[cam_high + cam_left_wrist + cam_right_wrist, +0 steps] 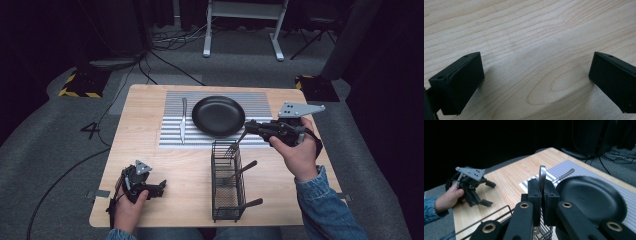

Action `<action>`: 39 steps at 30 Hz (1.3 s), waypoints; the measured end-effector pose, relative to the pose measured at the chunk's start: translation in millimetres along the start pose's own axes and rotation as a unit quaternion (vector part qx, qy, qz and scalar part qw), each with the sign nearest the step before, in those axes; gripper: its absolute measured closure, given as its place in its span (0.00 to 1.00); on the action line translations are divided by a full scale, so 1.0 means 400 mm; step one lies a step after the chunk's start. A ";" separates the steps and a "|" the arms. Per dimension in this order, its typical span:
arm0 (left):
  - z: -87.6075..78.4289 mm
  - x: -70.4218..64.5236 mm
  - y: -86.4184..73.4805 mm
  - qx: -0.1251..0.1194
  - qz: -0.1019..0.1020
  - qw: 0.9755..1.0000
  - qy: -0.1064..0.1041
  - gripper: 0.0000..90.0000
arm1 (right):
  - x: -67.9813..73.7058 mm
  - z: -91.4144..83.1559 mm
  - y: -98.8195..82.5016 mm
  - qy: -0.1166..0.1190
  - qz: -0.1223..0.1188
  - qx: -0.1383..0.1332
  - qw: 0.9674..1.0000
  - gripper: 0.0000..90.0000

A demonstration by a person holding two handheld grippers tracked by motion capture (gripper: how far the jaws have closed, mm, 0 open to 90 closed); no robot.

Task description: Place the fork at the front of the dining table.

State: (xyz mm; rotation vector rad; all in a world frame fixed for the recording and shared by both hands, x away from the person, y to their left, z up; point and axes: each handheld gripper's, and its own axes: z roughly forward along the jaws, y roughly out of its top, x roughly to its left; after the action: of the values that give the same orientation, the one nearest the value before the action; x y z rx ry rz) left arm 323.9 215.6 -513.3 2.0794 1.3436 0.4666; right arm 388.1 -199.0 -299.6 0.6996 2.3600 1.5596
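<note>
Left gripper (536, 82) seen along its own two black jaws, which stand wide apart with nothing between them. One jaw rises from the lower left corner, the other from the lower right edge. Beneath and between them lies the pale wooden worktop (531, 37), its grain running in long bands with an oval figure close to the right-hand jaw; soft shadows fall beside each jaw

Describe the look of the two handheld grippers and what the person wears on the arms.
Both the left gripper and the right gripper are black, each topped by a grey three-cornered plate with small holes. The jaws end in blocky black pads, and brass-coloured pivots mark the right gripper's linkage. The person's blue denim sleeves reach the wrists.
</note>
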 end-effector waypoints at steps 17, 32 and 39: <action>0.002 0.000 0.001 -0.001 0.000 1.000 0.000 0.00 | -0.063 -0.100 0.082 -0.041 -0.003 -0.019 0.999 0.97; 0.002 0.000 0.001 -0.002 0.000 1.000 0.000 0.00 | -0.226 -0.102 0.058 -0.128 0.016 0.001 0.992 0.97; 0.001 -0.002 0.000 -0.001 -0.003 1.000 0.001 0.00 | -0.271 -0.074 0.050 -0.126 0.009 0.014 0.992 0.97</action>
State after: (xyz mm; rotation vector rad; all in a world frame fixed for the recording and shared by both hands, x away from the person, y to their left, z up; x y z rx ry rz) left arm 323.7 214.6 -513.5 2.0731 1.3496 0.4689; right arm 473.7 -271.0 -277.1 0.8707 2.1992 1.3569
